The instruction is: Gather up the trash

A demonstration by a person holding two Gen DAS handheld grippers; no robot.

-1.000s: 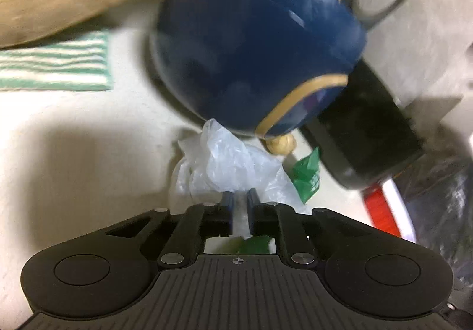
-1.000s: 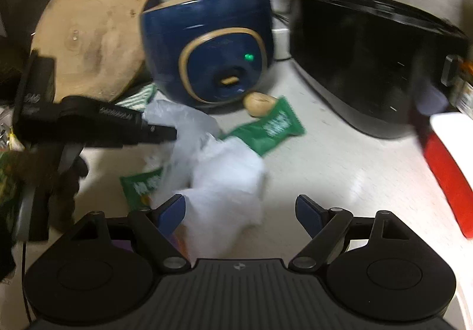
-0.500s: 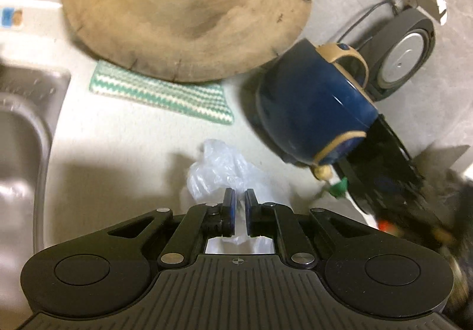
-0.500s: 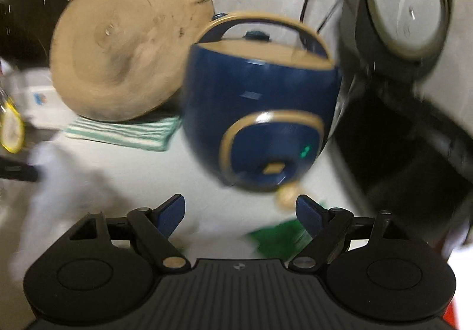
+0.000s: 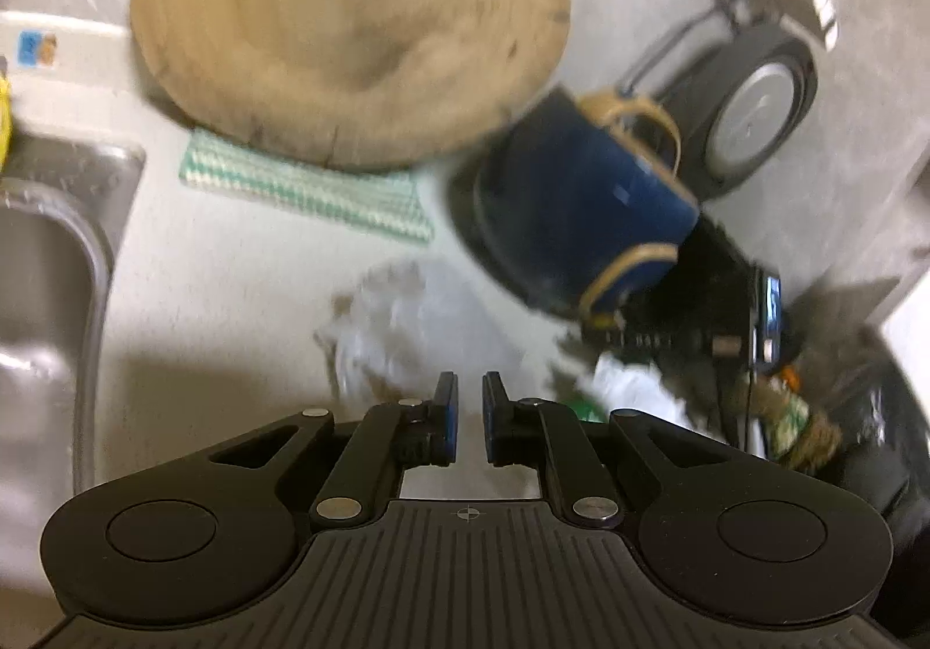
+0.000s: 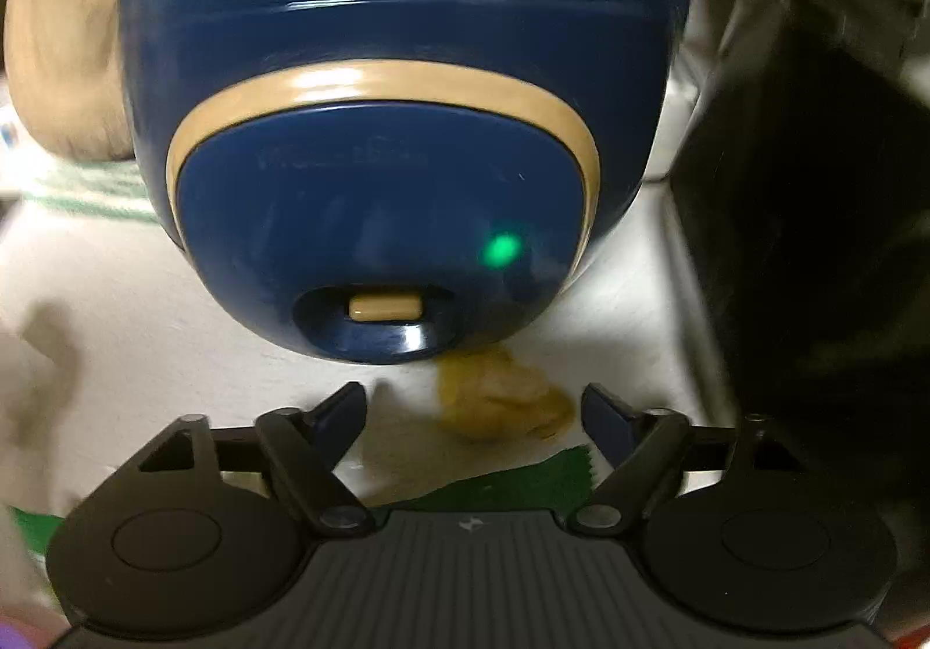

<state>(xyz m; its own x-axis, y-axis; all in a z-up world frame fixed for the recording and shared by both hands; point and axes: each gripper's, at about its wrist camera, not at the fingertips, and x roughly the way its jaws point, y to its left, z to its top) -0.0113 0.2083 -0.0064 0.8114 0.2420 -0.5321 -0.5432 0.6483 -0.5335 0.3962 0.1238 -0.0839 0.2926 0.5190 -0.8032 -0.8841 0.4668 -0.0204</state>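
Observation:
My left gripper (image 5: 467, 419) hangs above the counter with its pads a narrow gap apart; nothing shows between them. A clear plastic bag (image 5: 386, 326) lies blurred just beyond and left of the fingertips; whether it is still held I cannot tell. White crumpled paper (image 5: 636, 387) lies to the right. My right gripper (image 6: 474, 413) is open, low over the counter, with a yellowish crumpled scrap (image 6: 500, 399) between its fingers and a green wrapper (image 6: 511, 480) under them.
A blue rice cooker (image 6: 378, 125) stands right in front of the right gripper, also in the left wrist view (image 5: 581, 218). A black appliance (image 6: 814, 242) is to the right. A round wooden board (image 5: 349, 21), striped cloth (image 5: 308, 189) and steel sink (image 5: 40, 271) are left.
The left pads have parted slightly and the plastic bag now sits left of them. The right gripper has moved forward and down to the yellowish scrap by the cooker.

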